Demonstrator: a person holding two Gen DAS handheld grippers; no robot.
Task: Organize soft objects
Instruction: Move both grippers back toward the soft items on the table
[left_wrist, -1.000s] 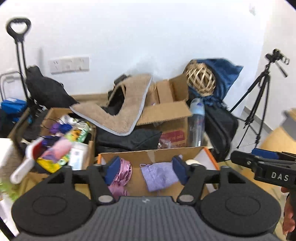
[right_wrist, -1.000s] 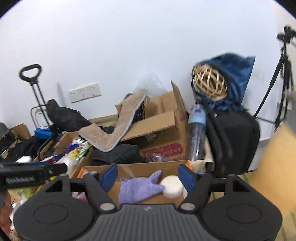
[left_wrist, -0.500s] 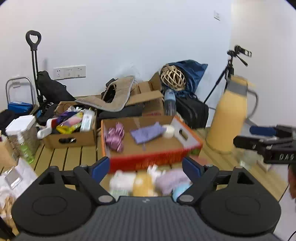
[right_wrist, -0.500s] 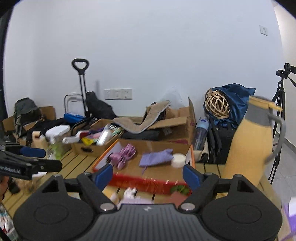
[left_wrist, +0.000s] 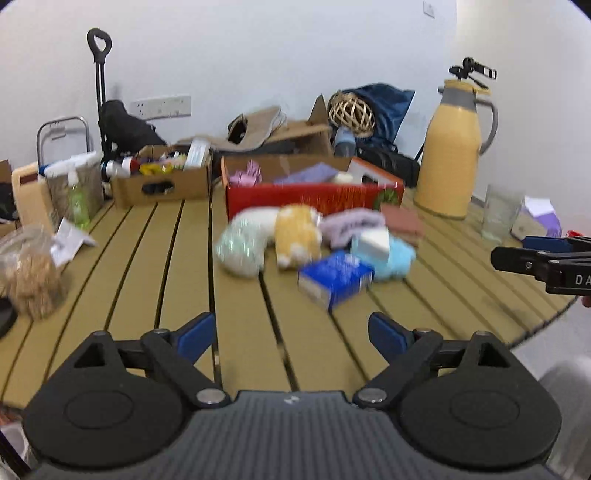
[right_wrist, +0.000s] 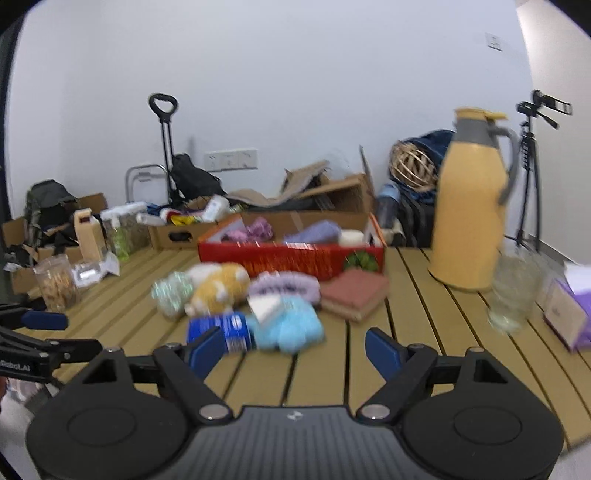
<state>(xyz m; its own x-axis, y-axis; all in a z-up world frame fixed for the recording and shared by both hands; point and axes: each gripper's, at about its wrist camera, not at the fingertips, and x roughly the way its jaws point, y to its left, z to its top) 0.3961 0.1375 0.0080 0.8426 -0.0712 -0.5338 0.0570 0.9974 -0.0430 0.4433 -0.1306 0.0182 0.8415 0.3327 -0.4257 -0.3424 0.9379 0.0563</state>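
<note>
Yellow thermos (left_wrist: 453, 155) w/ grey lid, glass (right_wrist: 513, 291) beside, tripod (right_wrist: 532, 162) behind, wall sockets (right_wrist: 231, 159)

Cluttered storeroom-like room: cardboard boxes (left_wrist: 162, 182), camera tripod (right_wrist: 532, 162), slatted table (left_wrist: 177, 266)

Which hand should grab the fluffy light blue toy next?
Probably the right. The fluffy light blue plush toy lies just ahead of the open right gripper, between its fingers' lines. From the open left gripper it sits farther off, behind the blue rectangular box.
</note>
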